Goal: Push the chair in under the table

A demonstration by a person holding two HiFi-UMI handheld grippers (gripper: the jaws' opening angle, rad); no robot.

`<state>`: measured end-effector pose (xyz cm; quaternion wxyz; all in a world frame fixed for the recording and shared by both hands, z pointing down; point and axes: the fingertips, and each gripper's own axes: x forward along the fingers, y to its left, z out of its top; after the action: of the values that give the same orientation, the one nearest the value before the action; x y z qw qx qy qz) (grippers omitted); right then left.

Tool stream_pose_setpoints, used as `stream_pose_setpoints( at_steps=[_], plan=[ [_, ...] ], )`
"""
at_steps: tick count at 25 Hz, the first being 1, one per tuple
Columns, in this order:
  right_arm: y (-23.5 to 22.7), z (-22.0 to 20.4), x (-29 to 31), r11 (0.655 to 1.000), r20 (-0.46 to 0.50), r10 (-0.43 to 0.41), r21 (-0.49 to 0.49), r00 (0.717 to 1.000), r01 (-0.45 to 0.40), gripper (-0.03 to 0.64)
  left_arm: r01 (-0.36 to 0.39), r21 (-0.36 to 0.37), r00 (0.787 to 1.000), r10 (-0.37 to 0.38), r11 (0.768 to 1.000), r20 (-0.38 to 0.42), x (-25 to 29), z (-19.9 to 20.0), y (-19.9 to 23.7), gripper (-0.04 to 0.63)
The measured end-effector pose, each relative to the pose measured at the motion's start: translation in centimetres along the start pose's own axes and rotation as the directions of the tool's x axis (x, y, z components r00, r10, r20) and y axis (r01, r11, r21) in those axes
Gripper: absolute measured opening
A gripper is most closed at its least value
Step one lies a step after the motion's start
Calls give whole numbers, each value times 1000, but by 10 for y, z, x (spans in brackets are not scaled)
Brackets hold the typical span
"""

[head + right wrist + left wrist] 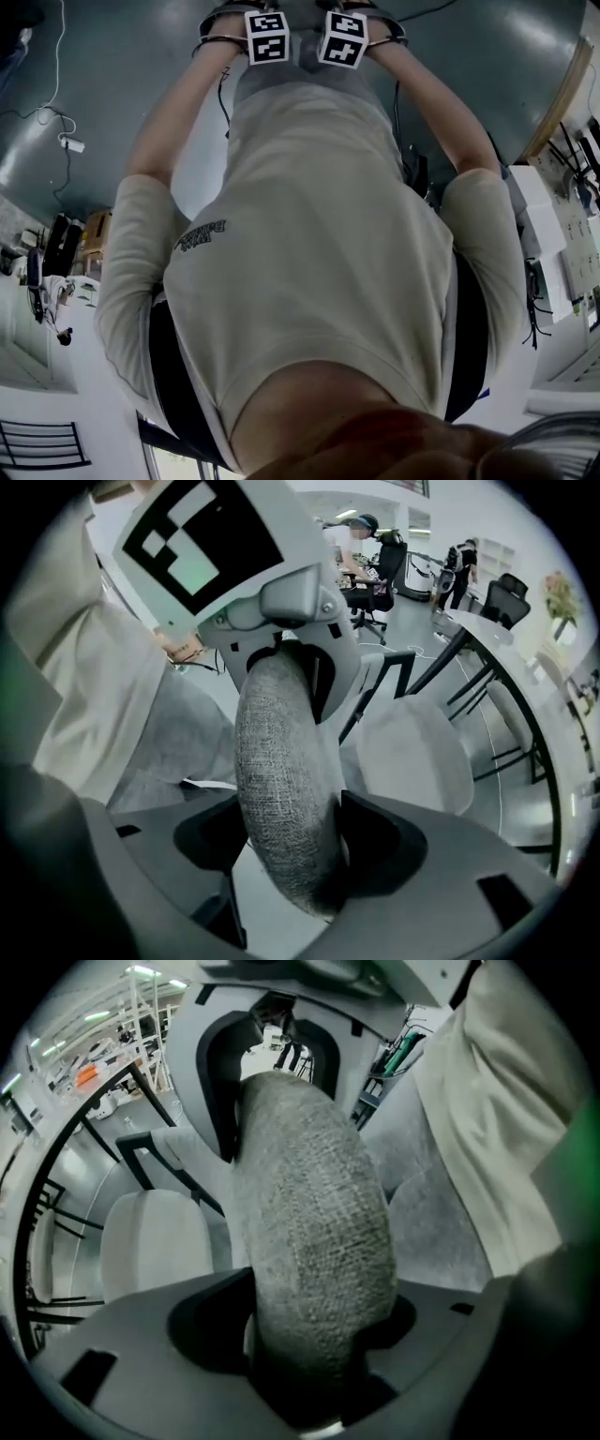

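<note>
Head view: the person's shirt (319, 244) and reaching arms fill it; the chair is hidden. Left gripper view: the left tool (314, 1358) is released, jaws astride the grey chair back (309, 1194), not clamped. Right gripper view: the right tool (291, 860) straddles the same back, jaws wide; the table (553, 705) shows at right. Judged step: taking hold. Next, clench both and push tableward.

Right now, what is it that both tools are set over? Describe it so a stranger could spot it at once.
Beside the long table stands a white chair; nearer rises another chair back. Its rounded top edge runs between the jaws of the left tool and the right tool. Unlike its smooth white neighbour, it wears coarse grey woven fabric.
</note>
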<state>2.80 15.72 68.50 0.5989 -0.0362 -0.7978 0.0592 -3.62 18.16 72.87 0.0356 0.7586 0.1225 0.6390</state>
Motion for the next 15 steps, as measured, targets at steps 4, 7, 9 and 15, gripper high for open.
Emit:
stream_pose_setpoints(
  at_steps=[4, 7, 9, 15],
  plan=[
    [-5, -5, 13, 995, -62, -48, -94, 997, 42, 277, 41, -33, 998, -40, 999, 40, -1, 1, -2, 259],
    [-10, -11, 19, 990, -88, -65, -131, 994, 54, 210, 36, -55, 997, -33, 998, 63, -1, 5, -2, 259],
    [-11, -10, 18, 987, -82, -72, -151, 994, 59, 193, -16, -35, 999, 18, 999, 51, -4, 6, 2, 241],
    [-17, -7, 10, 975, -32, -130, -183, 991, 122, 127, -209, 43, 978, 207, 977, 34, -14, 8, 18, 101]
  ],
)
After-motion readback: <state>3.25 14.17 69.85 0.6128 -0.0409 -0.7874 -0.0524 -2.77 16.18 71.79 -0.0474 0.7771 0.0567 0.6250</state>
